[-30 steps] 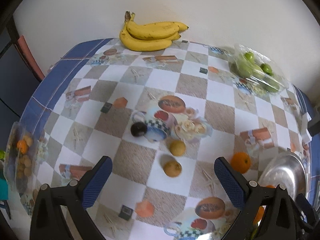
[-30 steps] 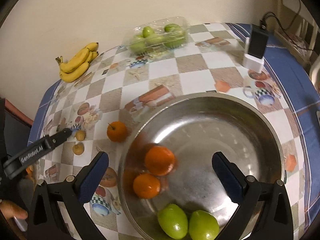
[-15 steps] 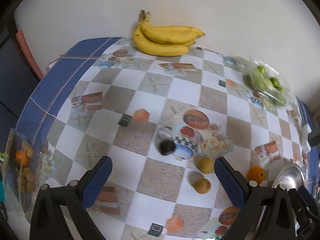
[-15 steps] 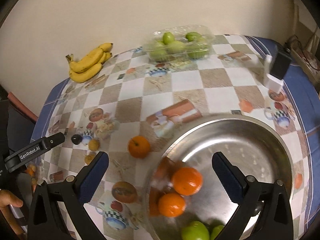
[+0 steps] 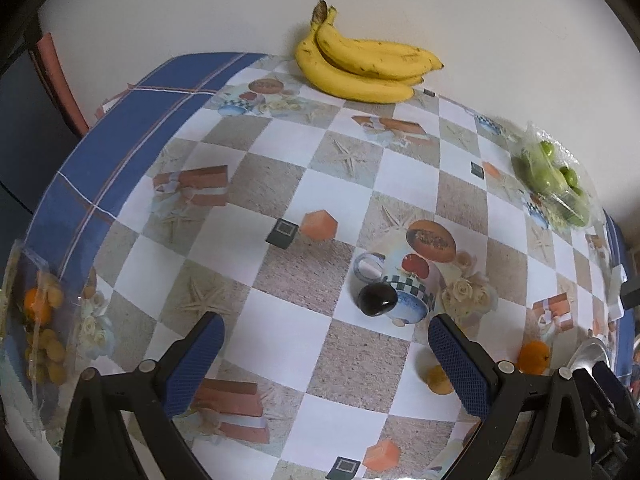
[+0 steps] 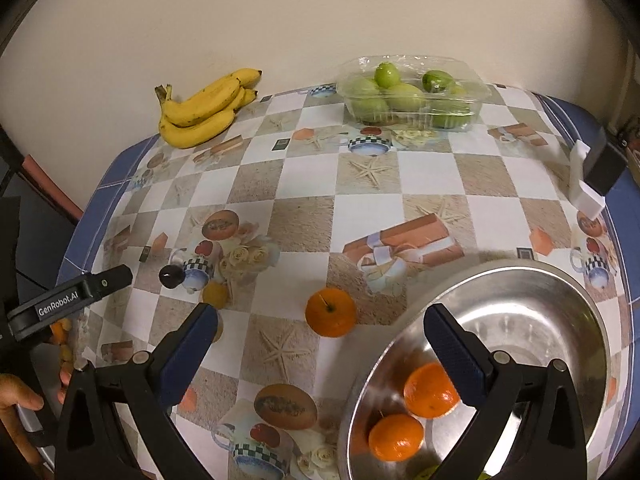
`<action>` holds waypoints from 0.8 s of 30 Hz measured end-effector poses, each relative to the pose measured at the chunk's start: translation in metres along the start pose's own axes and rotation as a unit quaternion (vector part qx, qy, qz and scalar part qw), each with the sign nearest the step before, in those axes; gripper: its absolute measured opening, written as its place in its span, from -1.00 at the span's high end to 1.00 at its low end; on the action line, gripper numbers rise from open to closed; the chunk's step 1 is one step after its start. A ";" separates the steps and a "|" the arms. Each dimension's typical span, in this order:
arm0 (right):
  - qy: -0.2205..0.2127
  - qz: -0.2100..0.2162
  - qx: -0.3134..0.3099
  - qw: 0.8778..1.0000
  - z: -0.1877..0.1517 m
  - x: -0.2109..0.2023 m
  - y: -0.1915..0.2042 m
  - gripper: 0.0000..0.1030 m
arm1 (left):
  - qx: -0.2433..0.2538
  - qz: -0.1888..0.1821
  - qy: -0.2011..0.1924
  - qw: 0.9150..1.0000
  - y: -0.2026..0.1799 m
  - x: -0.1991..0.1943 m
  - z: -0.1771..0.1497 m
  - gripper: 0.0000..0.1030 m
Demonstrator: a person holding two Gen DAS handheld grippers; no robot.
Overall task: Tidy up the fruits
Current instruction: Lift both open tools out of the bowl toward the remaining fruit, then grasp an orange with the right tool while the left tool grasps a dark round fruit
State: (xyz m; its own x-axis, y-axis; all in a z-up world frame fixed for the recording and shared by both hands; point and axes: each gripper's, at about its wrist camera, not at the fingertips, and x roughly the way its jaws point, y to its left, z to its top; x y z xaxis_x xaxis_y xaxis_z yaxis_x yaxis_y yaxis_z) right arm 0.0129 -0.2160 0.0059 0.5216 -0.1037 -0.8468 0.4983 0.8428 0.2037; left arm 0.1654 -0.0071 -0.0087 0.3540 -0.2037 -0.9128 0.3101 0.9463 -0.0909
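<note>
Both grippers hover over the checked tablecloth (image 6: 360, 216) with jaws wide apart, holding nothing. The left gripper (image 5: 326, 358) faces a dark plum (image 5: 377, 299); the right gripper (image 6: 320, 344) frames a loose orange (image 6: 330, 312) beside the steel bowl (image 6: 560, 292) holding two oranges (image 6: 428, 390). Bananas (image 6: 204, 110) and a green-fruit tray (image 6: 412, 94) sit by the wall.

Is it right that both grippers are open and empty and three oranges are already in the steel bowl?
Not quite. The right wrist view shows two oranges in the steel bowl; a third orange sits on the tablecloth beside it. The left gripper and right gripper are indeed open and empty.
</note>
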 end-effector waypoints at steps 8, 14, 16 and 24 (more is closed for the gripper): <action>0.015 -0.014 -0.019 1.000 0.002 0.017 0.007 -0.63 | 0.023 -0.032 0.021 0.999 -0.024 0.014 -0.005 -0.97; 0.031 -0.025 -0.025 0.999 0.000 0.032 0.006 -0.38 | 0.010 -0.039 0.035 0.999 -0.028 0.027 -0.003 -0.74; 0.035 -0.025 -0.026 0.999 0.001 0.036 0.006 -0.32 | 0.014 -0.040 0.033 0.999 -0.031 0.029 -0.002 -0.68; 0.047 -0.032 -0.026 0.998 0.001 0.047 0.001 -0.09 | 0.022 -0.041 0.037 0.998 -0.036 0.043 0.005 -0.42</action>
State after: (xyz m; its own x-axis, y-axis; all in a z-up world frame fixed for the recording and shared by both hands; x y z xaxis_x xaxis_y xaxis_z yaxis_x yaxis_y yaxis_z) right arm 0.0390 -0.2207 -0.0330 0.4216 -0.1116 -0.8999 0.4905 0.8628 0.1228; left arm 0.1737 -0.0513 -0.0425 0.2603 -0.2600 -0.9299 0.3743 0.9149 -0.1511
